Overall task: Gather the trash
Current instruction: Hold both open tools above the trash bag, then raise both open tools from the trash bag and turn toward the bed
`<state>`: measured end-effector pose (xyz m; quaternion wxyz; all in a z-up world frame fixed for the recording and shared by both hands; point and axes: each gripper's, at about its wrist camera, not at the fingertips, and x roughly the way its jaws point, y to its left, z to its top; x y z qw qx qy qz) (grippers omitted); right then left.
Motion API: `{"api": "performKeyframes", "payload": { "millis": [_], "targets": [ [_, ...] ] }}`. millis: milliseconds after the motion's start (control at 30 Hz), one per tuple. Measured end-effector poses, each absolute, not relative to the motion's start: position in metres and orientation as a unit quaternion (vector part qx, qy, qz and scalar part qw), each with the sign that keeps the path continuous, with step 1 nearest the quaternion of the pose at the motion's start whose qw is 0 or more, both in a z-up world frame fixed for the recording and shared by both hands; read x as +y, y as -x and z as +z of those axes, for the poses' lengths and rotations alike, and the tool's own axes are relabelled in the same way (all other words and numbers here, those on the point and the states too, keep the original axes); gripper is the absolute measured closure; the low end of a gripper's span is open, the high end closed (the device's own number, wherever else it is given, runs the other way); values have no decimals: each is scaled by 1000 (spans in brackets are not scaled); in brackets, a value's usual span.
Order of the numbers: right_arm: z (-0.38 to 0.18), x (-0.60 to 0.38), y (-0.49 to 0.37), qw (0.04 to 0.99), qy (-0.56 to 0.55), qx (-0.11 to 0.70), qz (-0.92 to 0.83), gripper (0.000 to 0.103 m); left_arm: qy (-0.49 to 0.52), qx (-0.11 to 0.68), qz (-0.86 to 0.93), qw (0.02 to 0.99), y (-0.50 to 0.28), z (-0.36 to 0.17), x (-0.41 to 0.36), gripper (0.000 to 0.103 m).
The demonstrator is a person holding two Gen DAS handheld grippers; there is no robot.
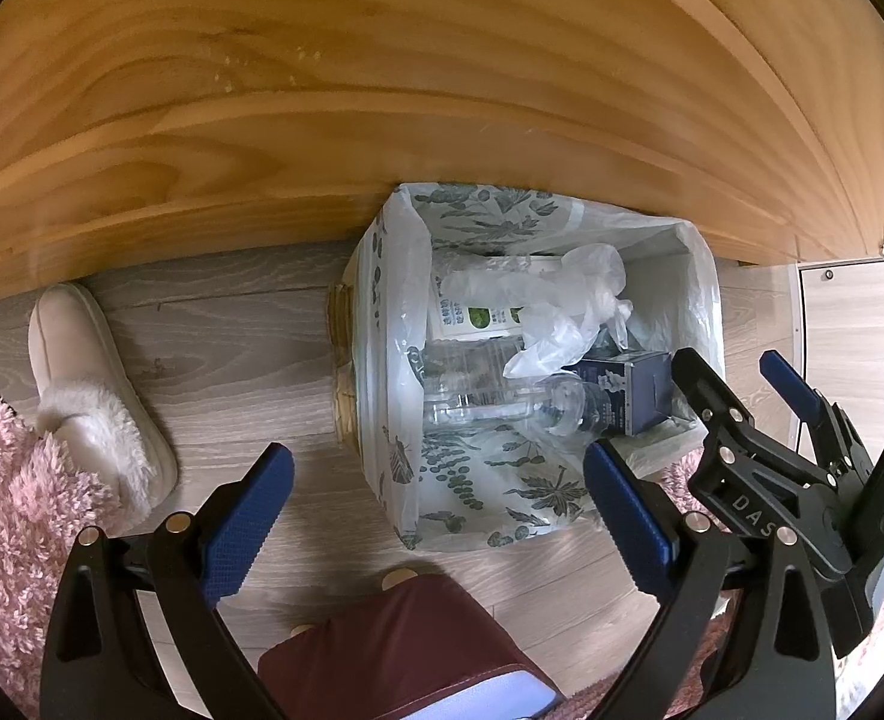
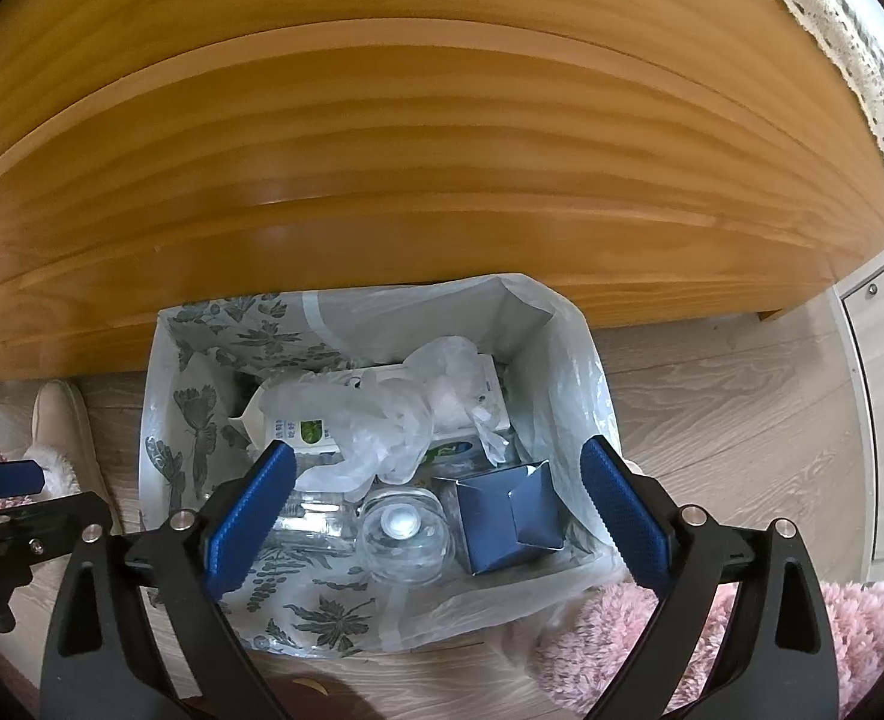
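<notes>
Both tools hang over a lined trash bin (image 2: pixel 159 420) that stands on the grey wood floor (image 1: pixel 231 372) against a pine furniture panel (image 1: pixel 321 120). Left tool (image 1: pixel 438 516) is spread wide with nothing between its blue pads, above the bin's near rim. To its left lie a fluffy slipper (image 1: pixel 90 396) and pink rug (image 1: pixel 3 510). Right tool (image 2: pixel 435 516) also stands wide and empty, pointing down into the bin. Inside, from left to right: a white carton with a green label (image 2: pixel 297 426), crumpled clear plastic (image 2: pixel 393 414), a clear bottle (image 2: pixel 402 531) seen cap-on, and a dark blue carton (image 2: pixel 508 519) beside it. A leaf-printed bag (image 2: pixel 327 612) lines the bin.
</notes>
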<state>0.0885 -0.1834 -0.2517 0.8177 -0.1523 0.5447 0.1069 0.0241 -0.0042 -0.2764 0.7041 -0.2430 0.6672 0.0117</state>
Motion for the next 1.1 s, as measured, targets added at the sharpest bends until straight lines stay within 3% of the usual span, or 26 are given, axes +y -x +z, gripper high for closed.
{"api": "performKeyframes", "payload": {
  "millis": [467, 1100],
  "targets": [
    [-231, -190, -86, 843, 148, 507, 107, 8, 204, 642, -3, 739, -28, -257, -15, 9],
    [-164, -209, -65, 896, 117, 415, 101, 8, 111, 521, -12, 846, -26, -190, -26, 9]
  ]
}}
